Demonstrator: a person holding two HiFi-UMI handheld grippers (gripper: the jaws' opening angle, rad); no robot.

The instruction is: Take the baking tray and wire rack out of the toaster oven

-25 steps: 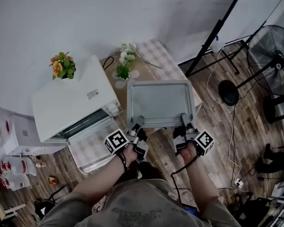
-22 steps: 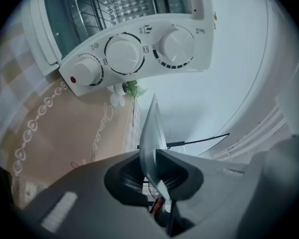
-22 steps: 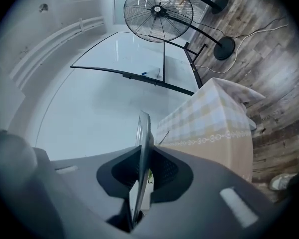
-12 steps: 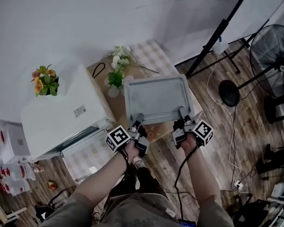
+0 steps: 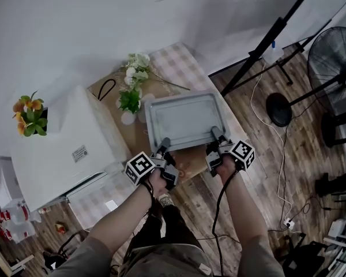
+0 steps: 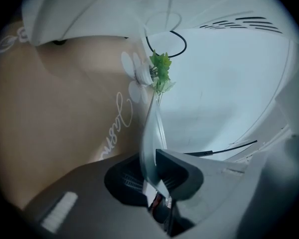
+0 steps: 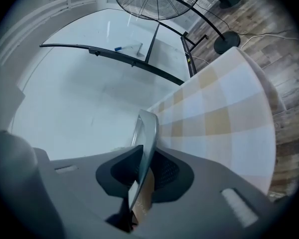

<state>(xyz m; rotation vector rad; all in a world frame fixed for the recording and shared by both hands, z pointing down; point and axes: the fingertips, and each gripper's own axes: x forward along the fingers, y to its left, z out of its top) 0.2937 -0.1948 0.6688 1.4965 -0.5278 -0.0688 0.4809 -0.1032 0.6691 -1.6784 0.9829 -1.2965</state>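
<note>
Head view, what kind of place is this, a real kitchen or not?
Probably a makeshift recording room, not a real kitchen: a white toaster oven and a small cloth-covered table by a bare wall, plus a pedestal fan, a dark stand and loose cables on the wood-plank floor.

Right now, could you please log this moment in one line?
baking tray: outside toaster oven | left gripper: gripping tray | right gripper: gripping tray

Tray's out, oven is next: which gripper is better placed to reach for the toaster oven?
Left, probably. The left gripper holds the baking tray on the side nearer the toaster oven; the right gripper holds its far side.
</note>
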